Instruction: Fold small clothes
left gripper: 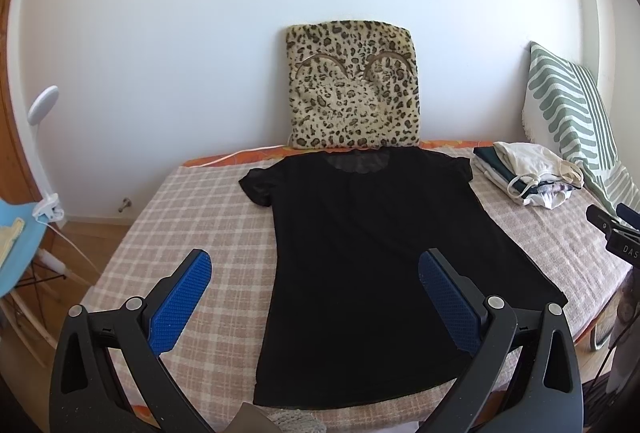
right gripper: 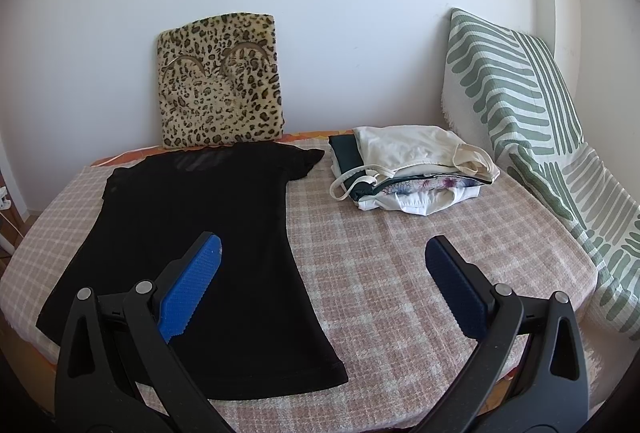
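A black short-sleeved T-shirt (left gripper: 360,253) lies spread flat on the pink checked bed cover (left gripper: 192,217), collar toward the wall, hem toward me. It also shows in the right wrist view (right gripper: 192,253). My left gripper (left gripper: 314,265) is open and empty, held above the shirt's lower left part. My right gripper (right gripper: 322,253) is open and empty, above the shirt's right edge and the bare cover (right gripper: 400,273). Part of the right gripper shows at the left wrist view's right edge (left gripper: 616,233).
A pile of folded clothes (right gripper: 412,169) lies at the back right, also in the left wrist view (left gripper: 528,173). A leopard-print cushion (left gripper: 352,89) leans on the wall. A green striped pillow (right gripper: 520,105) stands at the right. A blue chair (left gripper: 16,253) and a white clip lamp (left gripper: 44,109) are at the left.
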Action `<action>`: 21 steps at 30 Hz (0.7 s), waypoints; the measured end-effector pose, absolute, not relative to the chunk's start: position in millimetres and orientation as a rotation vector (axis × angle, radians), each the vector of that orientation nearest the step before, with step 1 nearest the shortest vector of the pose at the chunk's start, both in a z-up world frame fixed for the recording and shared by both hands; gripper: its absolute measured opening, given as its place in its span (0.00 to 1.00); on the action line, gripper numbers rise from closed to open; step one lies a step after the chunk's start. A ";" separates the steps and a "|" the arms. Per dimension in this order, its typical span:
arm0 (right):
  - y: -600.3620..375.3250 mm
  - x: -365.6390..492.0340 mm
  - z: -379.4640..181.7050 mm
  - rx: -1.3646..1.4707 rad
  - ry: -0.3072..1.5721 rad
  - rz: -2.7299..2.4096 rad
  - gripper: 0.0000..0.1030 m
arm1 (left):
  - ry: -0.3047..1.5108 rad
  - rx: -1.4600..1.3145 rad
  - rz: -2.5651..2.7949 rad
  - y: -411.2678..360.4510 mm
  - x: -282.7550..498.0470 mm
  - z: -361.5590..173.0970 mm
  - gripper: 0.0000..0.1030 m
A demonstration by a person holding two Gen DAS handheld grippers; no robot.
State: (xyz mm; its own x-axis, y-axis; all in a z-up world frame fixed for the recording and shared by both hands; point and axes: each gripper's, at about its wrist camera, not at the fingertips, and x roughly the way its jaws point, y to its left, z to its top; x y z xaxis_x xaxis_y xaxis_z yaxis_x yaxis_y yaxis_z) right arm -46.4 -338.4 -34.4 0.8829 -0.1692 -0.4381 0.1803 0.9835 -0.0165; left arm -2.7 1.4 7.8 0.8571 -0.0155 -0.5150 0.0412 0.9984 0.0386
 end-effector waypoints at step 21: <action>-338.6 -45.7 -34.2 0.029 0.456 -0.182 1.00 | 0.544 0.044 -0.032 2.1 -2.1 10.0 1.00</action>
State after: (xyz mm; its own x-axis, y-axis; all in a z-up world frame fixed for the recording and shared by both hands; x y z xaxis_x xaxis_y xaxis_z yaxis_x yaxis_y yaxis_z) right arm -45.7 -338.6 -34.2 0.8819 -0.1681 -0.4404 0.1810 0.9834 -0.0130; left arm -2.1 2.1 10.0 0.8554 -0.0185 -0.5176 0.0416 0.9986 0.0330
